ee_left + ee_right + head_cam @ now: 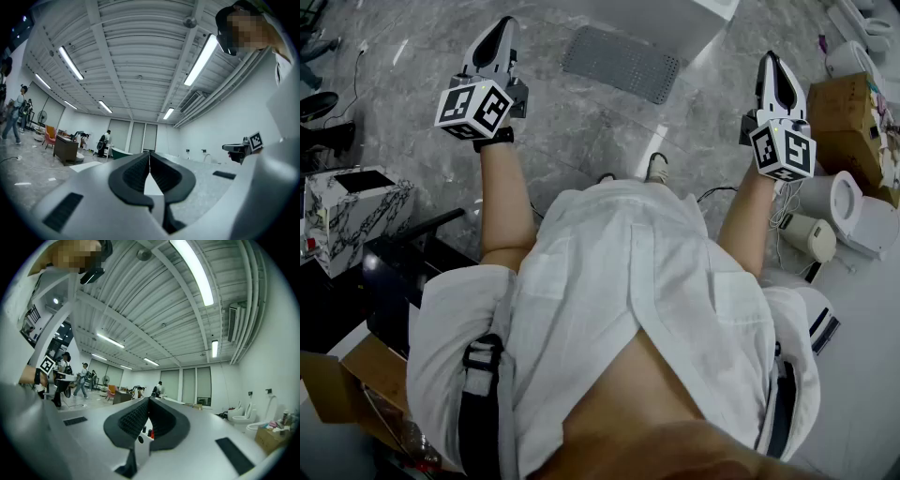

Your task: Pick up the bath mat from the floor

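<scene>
A grey perforated bath mat [623, 62] lies flat on the marble floor ahead of me, beside a white block. My left gripper [500, 37] is held up at the left of the mat, well above the floor, jaws shut with nothing between them. My right gripper [772, 70] is raised at the right of the mat, also shut and empty. In the left gripper view the closed gripper [149, 157] points level across the room; the right gripper [148, 403] does the same in the right gripper view. The mat is not in either gripper view.
A white block [698, 21] stands just behind the mat. A marble-patterned box [352, 211] and dark furniture sit at my left. Cardboard boxes [848, 112], a toilet [853, 208] and small appliances crowd the right. People stand far off across the room [82, 378].
</scene>
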A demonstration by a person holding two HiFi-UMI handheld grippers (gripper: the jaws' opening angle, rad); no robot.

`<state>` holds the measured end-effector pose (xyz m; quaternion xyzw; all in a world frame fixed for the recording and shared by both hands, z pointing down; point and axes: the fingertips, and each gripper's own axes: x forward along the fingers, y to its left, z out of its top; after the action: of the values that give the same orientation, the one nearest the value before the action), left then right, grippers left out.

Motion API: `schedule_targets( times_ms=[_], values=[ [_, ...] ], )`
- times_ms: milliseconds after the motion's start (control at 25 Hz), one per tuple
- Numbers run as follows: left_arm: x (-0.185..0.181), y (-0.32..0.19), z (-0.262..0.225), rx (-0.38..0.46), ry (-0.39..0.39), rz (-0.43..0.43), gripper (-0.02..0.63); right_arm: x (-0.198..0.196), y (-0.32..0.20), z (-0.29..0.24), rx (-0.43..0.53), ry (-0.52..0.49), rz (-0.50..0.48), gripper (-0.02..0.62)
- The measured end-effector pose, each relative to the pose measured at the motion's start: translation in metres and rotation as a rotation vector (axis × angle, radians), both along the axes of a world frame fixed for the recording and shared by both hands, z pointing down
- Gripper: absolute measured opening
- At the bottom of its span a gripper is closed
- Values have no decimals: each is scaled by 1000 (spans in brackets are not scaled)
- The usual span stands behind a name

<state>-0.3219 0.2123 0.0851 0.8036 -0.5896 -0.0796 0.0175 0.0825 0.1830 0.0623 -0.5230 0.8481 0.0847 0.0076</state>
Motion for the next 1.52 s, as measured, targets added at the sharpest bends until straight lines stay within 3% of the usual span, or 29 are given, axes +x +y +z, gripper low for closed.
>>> schedule_targets(
  times_ms=[560,680,840,1000,1520],
  values=[
    [2,-11,7,-10,15,13,14,-2,-9,8,-16,9,-11,26],
    [8,-17,13,-24,16,35,14,-6,-15,16,-37,55,-29,29],
    [28,-30,22,-40,14,83,15,-7,-26,29,-55,135,-52,29],
    [51,-49,32,-52,18,116,15,2,-48,41,-79,138,-75,31],
    [136,-146,60,-129,12,124,15,55,-156,103,-187,231,-177,40]
  ],
)
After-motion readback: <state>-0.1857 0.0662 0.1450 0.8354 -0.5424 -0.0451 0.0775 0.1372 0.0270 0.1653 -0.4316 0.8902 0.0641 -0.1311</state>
